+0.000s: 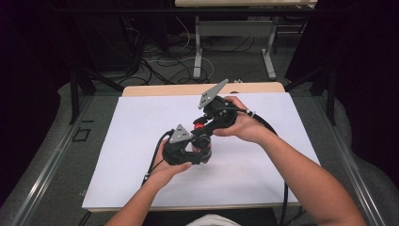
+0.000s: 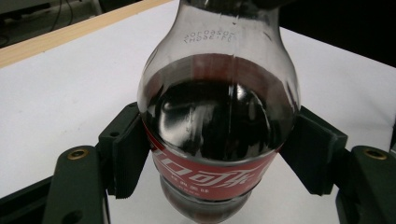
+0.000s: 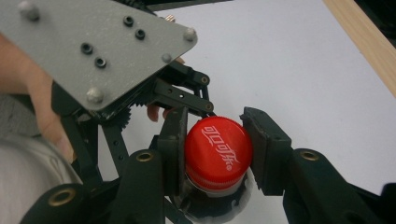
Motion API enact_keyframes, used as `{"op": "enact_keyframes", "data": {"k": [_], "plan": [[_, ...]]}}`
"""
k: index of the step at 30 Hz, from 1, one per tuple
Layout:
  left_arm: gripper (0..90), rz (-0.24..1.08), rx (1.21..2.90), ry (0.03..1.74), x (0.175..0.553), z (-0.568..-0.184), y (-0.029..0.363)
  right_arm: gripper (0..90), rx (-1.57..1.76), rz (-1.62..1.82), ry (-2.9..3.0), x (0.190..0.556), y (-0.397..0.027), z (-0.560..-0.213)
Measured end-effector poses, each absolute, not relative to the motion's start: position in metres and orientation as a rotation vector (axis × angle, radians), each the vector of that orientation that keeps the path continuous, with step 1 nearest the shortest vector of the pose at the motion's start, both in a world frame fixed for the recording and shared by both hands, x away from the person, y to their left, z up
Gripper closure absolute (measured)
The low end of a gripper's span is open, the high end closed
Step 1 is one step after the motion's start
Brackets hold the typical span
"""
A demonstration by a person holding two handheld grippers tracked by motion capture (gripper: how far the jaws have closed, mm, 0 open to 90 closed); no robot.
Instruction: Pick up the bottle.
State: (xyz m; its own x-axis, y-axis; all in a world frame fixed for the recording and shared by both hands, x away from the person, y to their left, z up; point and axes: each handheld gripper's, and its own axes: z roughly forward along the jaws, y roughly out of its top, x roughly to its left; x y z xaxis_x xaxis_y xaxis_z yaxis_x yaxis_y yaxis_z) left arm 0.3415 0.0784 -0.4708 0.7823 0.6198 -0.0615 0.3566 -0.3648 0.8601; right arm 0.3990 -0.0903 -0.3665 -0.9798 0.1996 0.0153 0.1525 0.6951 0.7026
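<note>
A cola bottle (image 2: pixel 219 116) with dark liquid and a red label stands upright on the white table top (image 1: pixel 136 141). My left gripper (image 2: pixel 218 161) is shut on its body at label height, one ribbed pad (image 2: pixel 128 158) pressing on each side. In the high view the left gripper (image 1: pixel 202 151) sits near the table's middle. The right gripper (image 1: pixel 200 125) comes in from behind and above. Its jaws are shut on the bottle's red cap (image 3: pixel 218 151), the right gripper (image 3: pixel 215 148) pressing the cap from both sides. The left gripper's grey plate (image 3: pixel 93 51) lies close beside them.
A wooden table edge (image 1: pixel 155 89) runs along the far side of the white top. Beyond it are floor cables (image 1: pixel 164 63) and the legs of another table (image 1: pixel 197 52). White surface lies open to the left and right of the bottle.
</note>
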Motion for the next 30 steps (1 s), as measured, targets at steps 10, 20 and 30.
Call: {"op": "enact_keyframes", "data": {"k": [10,20,30], "plan": [[30.0,0.354,1.998,0.738,0.341,-0.47,0.078,42.8,0.632,1.229,2.705,0.386,-0.088,-0.36],[30.0,0.373,2.002,0.746,0.341,-0.469,0.078,46.0,0.78,1.102,2.535,0.377,-0.072,-0.361],[30.0,0.387,1.997,0.77,0.343,-0.469,0.082,57.2,0.922,1.125,2.618,0.378,-0.08,-0.363]]}}
